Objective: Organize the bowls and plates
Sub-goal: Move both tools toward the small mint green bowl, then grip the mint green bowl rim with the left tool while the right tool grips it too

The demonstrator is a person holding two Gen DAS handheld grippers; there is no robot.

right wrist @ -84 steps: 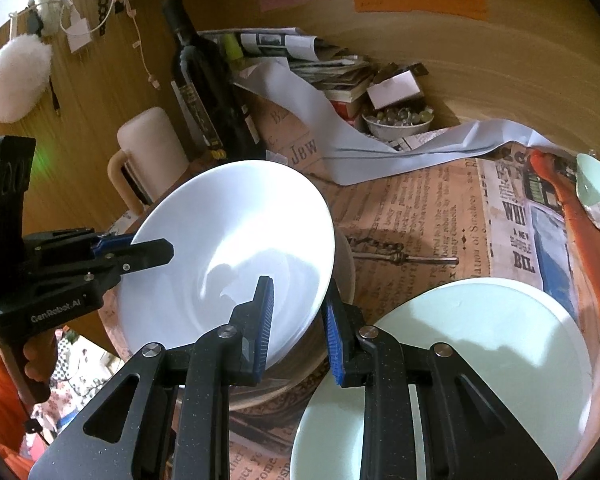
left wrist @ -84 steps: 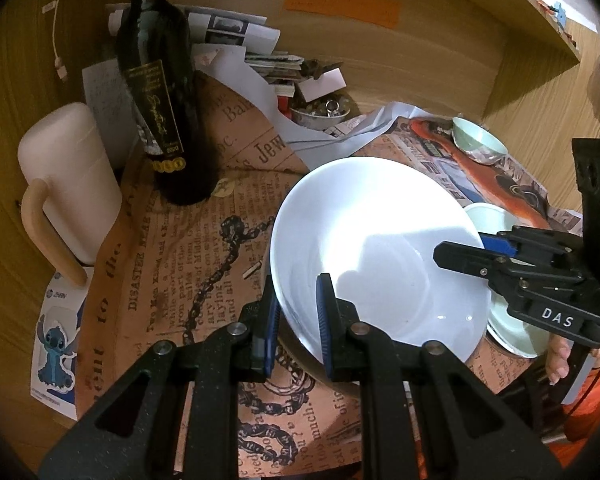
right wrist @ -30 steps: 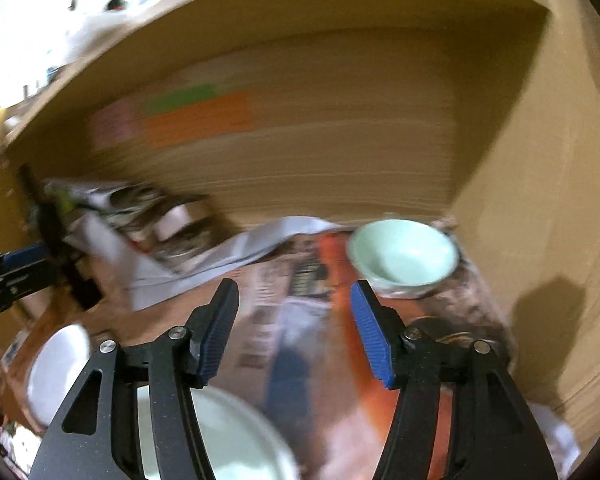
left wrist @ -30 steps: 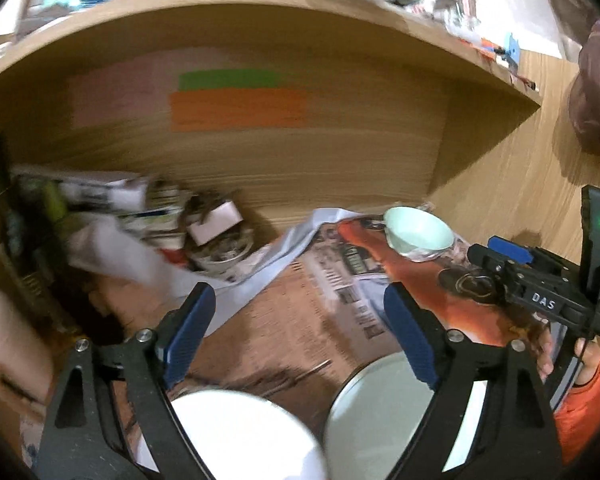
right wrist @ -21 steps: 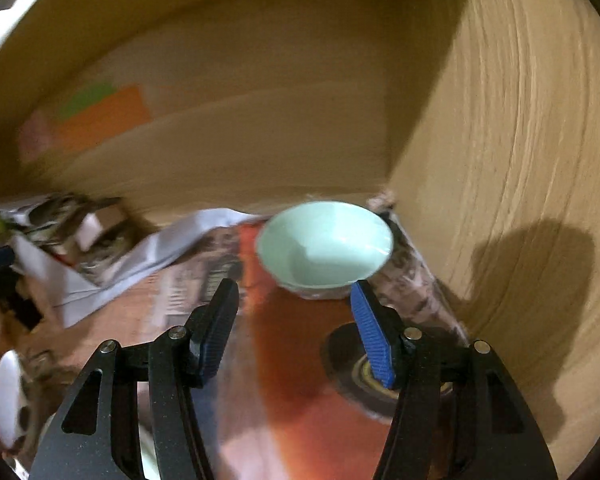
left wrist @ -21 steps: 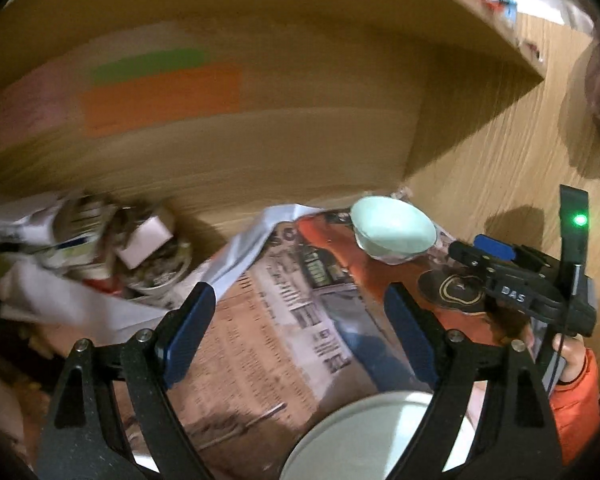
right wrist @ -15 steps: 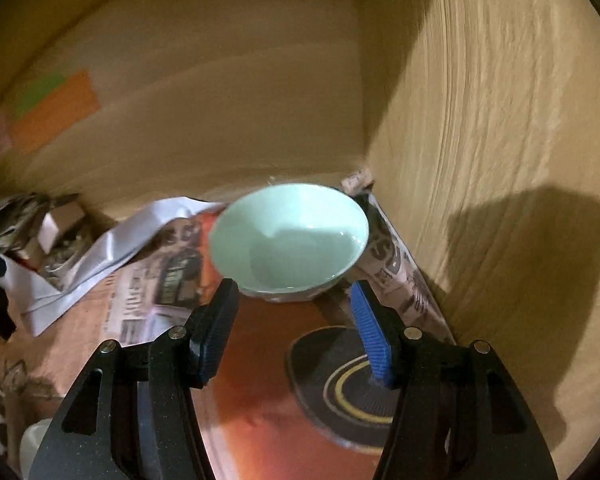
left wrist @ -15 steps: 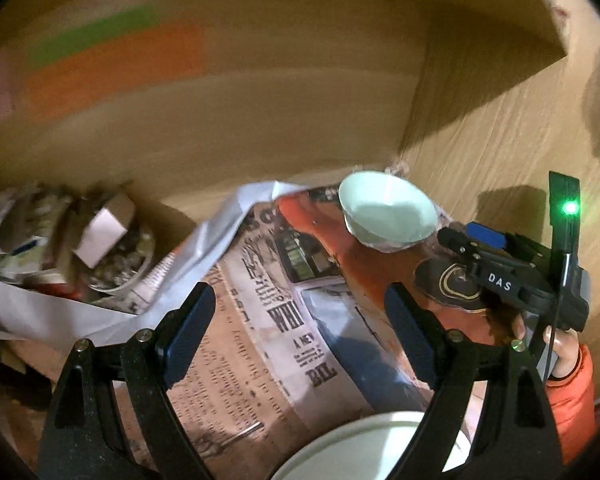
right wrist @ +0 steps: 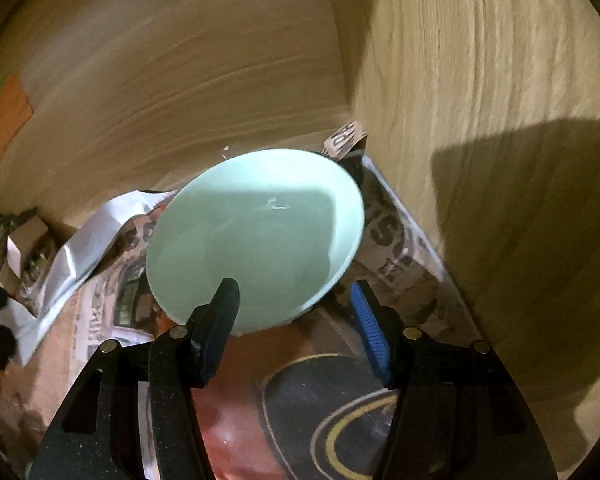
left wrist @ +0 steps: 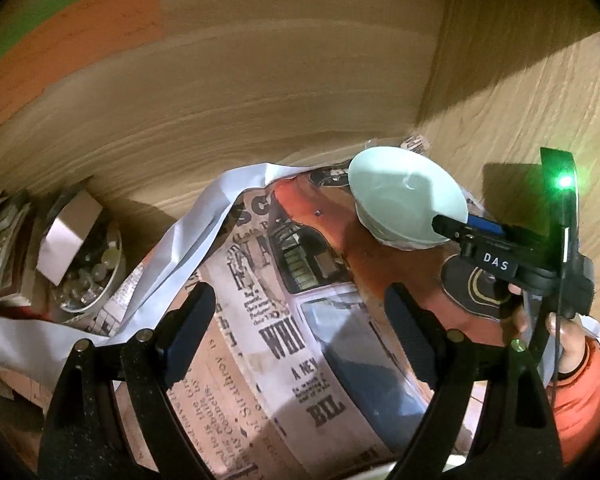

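A mint-green bowl [right wrist: 260, 232] stands on newspaper in the back right corner of the wooden shelf; it also shows in the left wrist view [left wrist: 400, 200]. My right gripper [right wrist: 292, 296] straddles its near rim, one finger inside the bowl and the blue pad outside. Its jaws are closing, with a gap still showing at the rim. From the left wrist view the right gripper [left wrist: 456, 224] reaches the bowl's right edge. My left gripper [left wrist: 300, 300] hangs open over the newspaper with nothing between its fingers. A pale plate's rim [left wrist: 440, 466] peeks in at the bottom.
The wooden side wall [right wrist: 480, 120] stands close to the right of the bowl. A black coaster with a gold ring [right wrist: 340, 420] lies in front of it. A dish of small beads [left wrist: 88, 280] and a white sheet [left wrist: 204, 216] lie to the left. A hand in an orange sleeve [left wrist: 576, 380] holds the right gripper.
Both grippers let go of the white bowl, then swung right and down towards the green bowl. The right gripper's jaws narrowed, and one finger now sits inside the bowl.
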